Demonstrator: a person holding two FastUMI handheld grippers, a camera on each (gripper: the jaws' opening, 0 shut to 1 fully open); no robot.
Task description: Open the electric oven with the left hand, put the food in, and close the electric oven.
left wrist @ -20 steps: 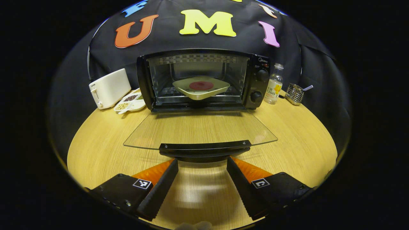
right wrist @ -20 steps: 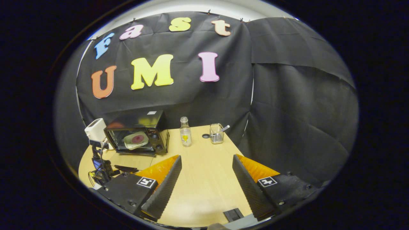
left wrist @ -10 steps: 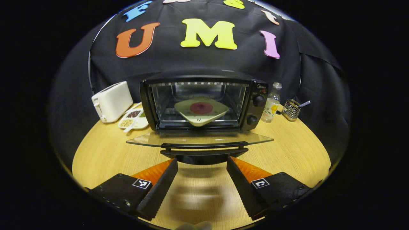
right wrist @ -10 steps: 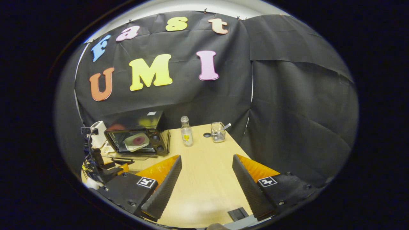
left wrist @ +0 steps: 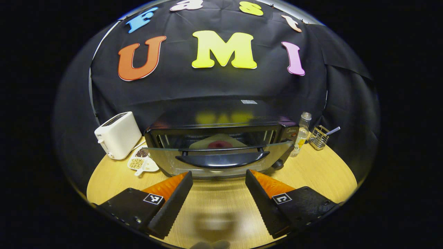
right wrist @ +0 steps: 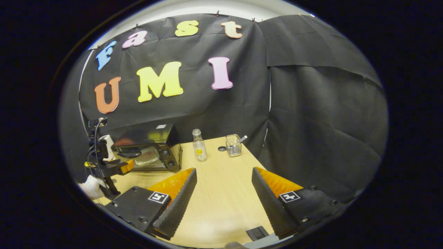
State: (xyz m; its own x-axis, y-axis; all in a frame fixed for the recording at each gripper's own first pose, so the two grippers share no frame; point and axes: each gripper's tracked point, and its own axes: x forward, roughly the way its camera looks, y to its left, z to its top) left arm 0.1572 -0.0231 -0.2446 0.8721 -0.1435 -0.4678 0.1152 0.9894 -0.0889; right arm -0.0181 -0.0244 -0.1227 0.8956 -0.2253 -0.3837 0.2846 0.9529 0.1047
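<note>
The black electric oven (left wrist: 221,138) stands on the wooden desk (left wrist: 322,173), its glass door (left wrist: 218,159) tilted nearly shut over the plated food (left wrist: 218,143) inside. The left hand-held gripper (left wrist: 218,193), fingers apart, sits under the handle to push; the right hand-held gripper (right wrist: 223,197) idles, fingers apart.

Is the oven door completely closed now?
No, the oven door is tilted, with a gap at its top through which the plate shows.

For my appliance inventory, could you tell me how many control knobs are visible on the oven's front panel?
2: an upper knob and a lower knob on the oven panel's right side. The half-raised door may hide others.
</note>
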